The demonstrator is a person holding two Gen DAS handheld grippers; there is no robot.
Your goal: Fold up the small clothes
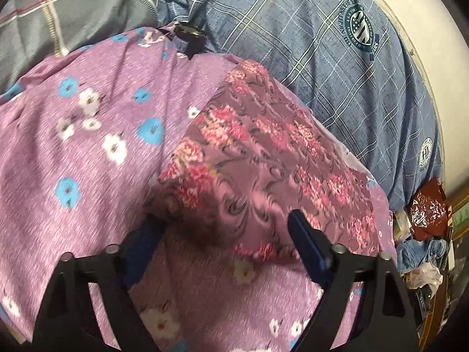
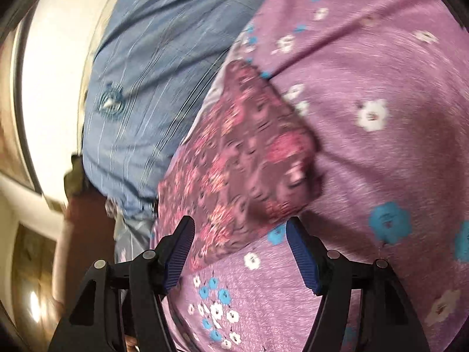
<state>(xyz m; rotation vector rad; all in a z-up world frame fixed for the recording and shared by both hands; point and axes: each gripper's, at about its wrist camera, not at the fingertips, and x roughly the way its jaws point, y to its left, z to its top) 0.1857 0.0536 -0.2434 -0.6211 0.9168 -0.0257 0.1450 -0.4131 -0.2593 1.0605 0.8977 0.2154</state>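
A small folded garment [image 1: 263, 152], mauve with pink rose print, lies on a purple bedsheet [image 1: 73, 146] dotted with blue and white flowers. My left gripper [image 1: 225, 218] is open just above the garment's near corner, which sits between the two blue pads without being pressed. The left finger [image 1: 143, 243] is partly covered by the corner's shadowed edge. In the right wrist view the same garment [image 2: 249, 152] lies ahead, tilted. My right gripper [image 2: 241, 221] is open at its near edge, its pads apart and clear of the cloth. Both views are blurred.
A blue plaid quilt [image 1: 322, 58] is bunched behind the garment and shows again as the quilt [image 2: 146, 58] on the left. A grey quilt [image 1: 58, 14] lies far left. A small dark object [image 1: 190, 33] rests between them. A red plastic bag [image 1: 428, 211] and clutter sit beside the bed.
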